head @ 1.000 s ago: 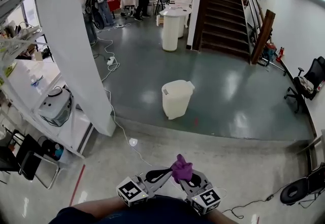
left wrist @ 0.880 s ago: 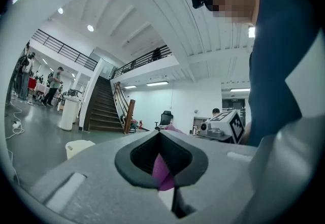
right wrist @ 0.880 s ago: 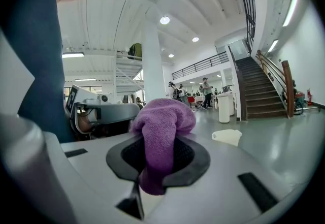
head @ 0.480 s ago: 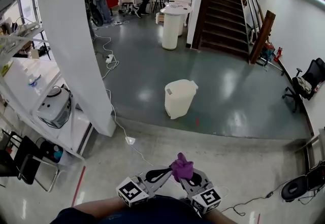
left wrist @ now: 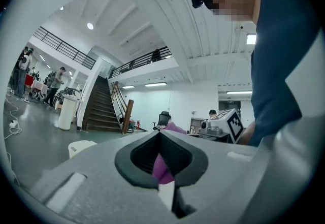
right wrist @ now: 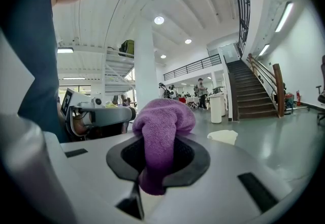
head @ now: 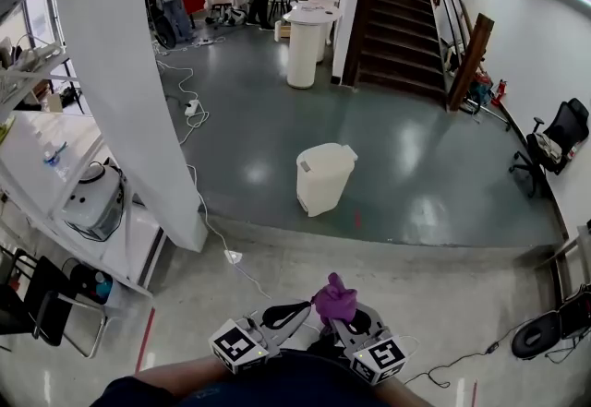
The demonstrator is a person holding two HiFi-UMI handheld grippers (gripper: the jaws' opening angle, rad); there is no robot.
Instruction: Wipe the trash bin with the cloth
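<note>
Cream trash bin (head: 322, 178) stood lidded on dark floor (head: 416, 165), contents hidden, well ahead of both tools. Purple cloth (head: 334, 298) was bunched, fuzzy, clamped in right tool (right wrist: 158, 167). Left tool (left wrist: 161, 164) jaws were together on purple cloth sliver.

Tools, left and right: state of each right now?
Left tool: closed, with a strip of the purple cloth between its jaws.
Right tool: closed on the purple cloth.
</note>
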